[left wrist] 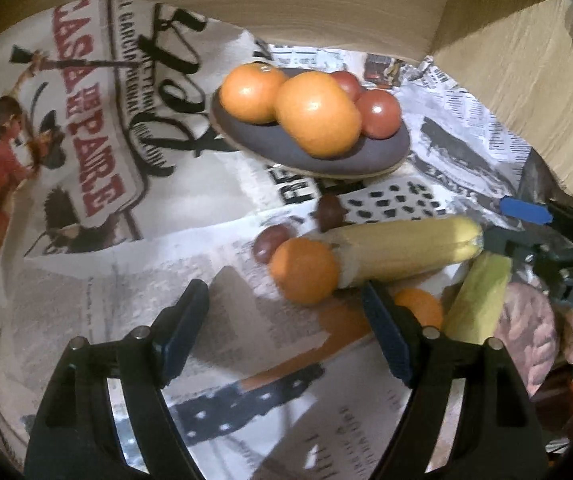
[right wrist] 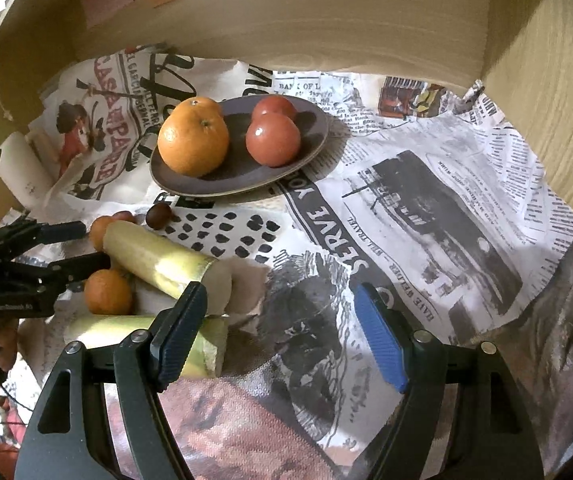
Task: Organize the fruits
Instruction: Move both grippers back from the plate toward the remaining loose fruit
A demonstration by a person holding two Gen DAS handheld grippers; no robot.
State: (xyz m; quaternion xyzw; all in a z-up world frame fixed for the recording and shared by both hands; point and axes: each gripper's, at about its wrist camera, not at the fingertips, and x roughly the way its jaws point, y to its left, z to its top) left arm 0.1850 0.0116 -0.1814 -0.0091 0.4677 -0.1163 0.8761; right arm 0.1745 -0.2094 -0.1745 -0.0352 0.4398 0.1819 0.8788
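A dark oval plate [left wrist: 366,160] [right wrist: 206,184] holds two oranges [left wrist: 318,114] [right wrist: 193,140] and two red tomatoes [left wrist: 380,114] [right wrist: 272,139]. On the newspaper in front of it lie a small orange [left wrist: 304,270] [right wrist: 100,230], a second small orange [left wrist: 420,306] [right wrist: 108,292], two corn cobs [left wrist: 402,248] [right wrist: 162,260] and brown chestnuts [left wrist: 328,210] [right wrist: 158,215]. My left gripper [left wrist: 286,316] [right wrist: 86,246] is open and empty, close in front of the small orange. My right gripper [right wrist: 280,328] is open and empty over the newspaper; its blue pad [left wrist: 524,209] shows at the left wrist view's right edge.
Printed newspaper [left wrist: 86,160] [right wrist: 426,200] covers the surface. Wooden walls [left wrist: 286,0] [right wrist: 326,20] close the back and right side. A second corn cob [left wrist: 480,296] [right wrist: 134,332] lies near the front. A patterned cloth [right wrist: 226,420] lies at the near edge.
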